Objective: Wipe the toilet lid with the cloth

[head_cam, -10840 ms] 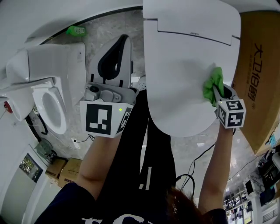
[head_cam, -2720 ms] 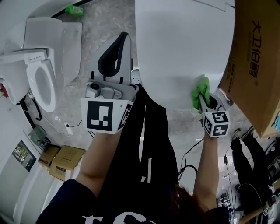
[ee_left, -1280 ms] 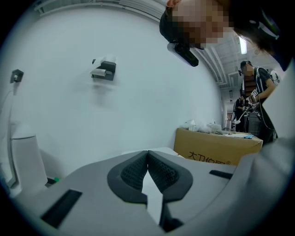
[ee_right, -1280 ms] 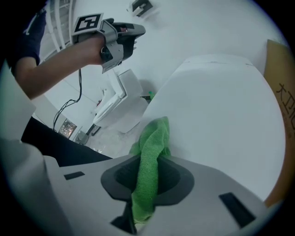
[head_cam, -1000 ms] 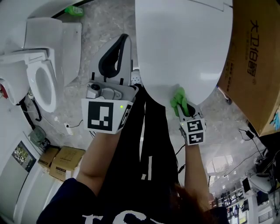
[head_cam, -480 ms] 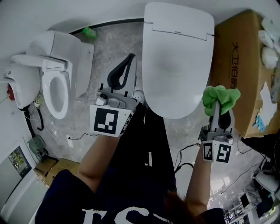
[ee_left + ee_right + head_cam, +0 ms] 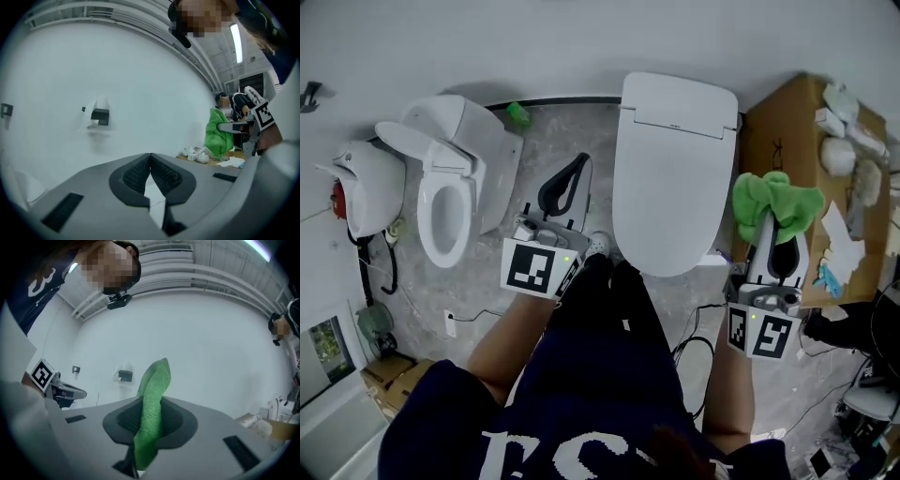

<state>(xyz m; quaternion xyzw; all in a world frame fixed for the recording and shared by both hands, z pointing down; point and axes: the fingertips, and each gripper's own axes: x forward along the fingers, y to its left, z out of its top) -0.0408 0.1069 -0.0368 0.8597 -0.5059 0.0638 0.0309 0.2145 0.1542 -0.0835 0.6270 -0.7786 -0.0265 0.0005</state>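
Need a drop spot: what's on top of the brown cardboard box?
White bundles and a paper sheet; the green cloth in the right gripper hides part of the box.

1. My left gripper (image 7: 150,160) has its jaws pressed together, with nothing between them, facing a white wall (image 7: 154,89).
2. A small dark fixture (image 7: 99,116) sits on that wall.
3. Far right, the right gripper (image 7: 234,126) holds a green cloth (image 7: 215,136) — it hangs down.

Two bare forearms reach up from the lower frame. Left gripper (image 7: 567,176), centre-left, has its jaws pressed together with nothing between them. Right gripper (image 7: 772,230), at right, points upward – jaws clamped on a green cloth (image 7: 773,195).
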